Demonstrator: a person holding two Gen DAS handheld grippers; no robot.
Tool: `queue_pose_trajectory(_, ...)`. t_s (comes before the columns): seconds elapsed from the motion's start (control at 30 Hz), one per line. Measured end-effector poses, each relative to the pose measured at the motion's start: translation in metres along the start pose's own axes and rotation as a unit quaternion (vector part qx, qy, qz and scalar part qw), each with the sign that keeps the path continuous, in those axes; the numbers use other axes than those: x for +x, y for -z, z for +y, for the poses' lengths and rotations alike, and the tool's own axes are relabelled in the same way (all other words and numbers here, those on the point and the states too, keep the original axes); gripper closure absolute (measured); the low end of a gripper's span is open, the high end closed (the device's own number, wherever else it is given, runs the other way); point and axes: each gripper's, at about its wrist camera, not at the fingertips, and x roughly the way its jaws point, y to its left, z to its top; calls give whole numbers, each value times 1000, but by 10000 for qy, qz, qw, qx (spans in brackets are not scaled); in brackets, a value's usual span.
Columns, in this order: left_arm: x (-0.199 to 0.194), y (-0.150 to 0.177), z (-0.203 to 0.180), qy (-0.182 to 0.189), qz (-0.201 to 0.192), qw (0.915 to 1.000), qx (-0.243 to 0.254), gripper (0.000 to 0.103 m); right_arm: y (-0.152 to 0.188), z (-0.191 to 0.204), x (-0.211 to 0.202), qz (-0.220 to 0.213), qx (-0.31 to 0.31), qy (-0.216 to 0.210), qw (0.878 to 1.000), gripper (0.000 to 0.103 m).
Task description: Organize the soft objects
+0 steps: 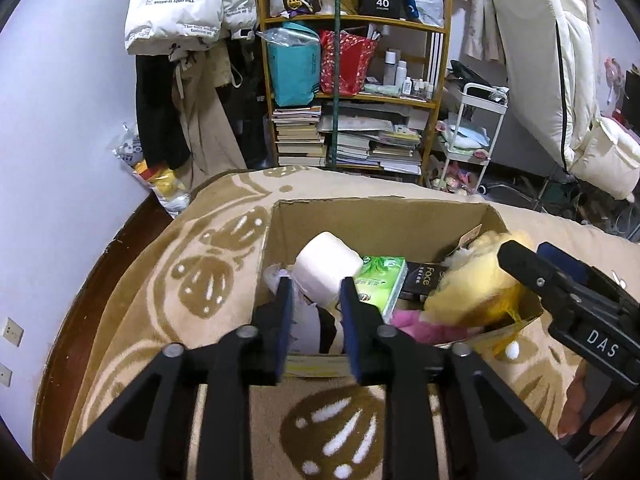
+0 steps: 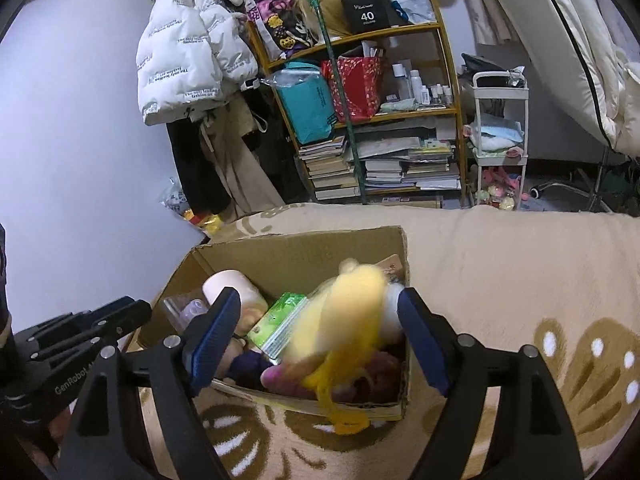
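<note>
An open cardboard box (image 1: 384, 216) (image 2: 304, 248) stands on a beige blanket with a brown pattern. Inside lie a white paper roll (image 1: 326, 266) (image 2: 232, 284), a green tissue pack (image 1: 380, 280) (image 2: 280, 320), a pink plush (image 1: 416, 326) and a black "Face" box (image 1: 424, 278). A yellow plush toy (image 2: 344, 320) (image 1: 468, 292), blurred, is over the box's right side between the wide-apart pads of my right gripper (image 2: 320, 332), touching neither. My left gripper (image 1: 319, 300) hovers over the box's near left corner with its pads a little apart and nothing pressed between them.
The blanket (image 2: 500, 264) covers a bed. Beyond it stand a wooden shelf (image 1: 352, 96) with books and bags, a white trolley (image 1: 472, 128), hanging coats (image 1: 176, 8) and a plastic bag (image 1: 160, 176) by the wall.
</note>
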Motion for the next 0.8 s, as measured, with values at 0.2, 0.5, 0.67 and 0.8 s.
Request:
queue_pose_trajectory(0.2,-16,0,5,-61,-206,9998,-11,48,-2,5,-15,-131,-98,-27,9999,9)
queue_pose_trajectory(0.5,-53,7,10,-306,-544,9980,40,20,5,14,-47,-269,-440,-56,9987,0)
queue_pose_trajectory(0.67,-75,17,17,-513,-675,9964,52,10,9,10,-70,-362,-400,-59,9985,0)
queue_pose_trajectory(0.8,-94,32,21,-590,-790,9951,113,7,15,8,-100,-775,-562,200,9952,0)
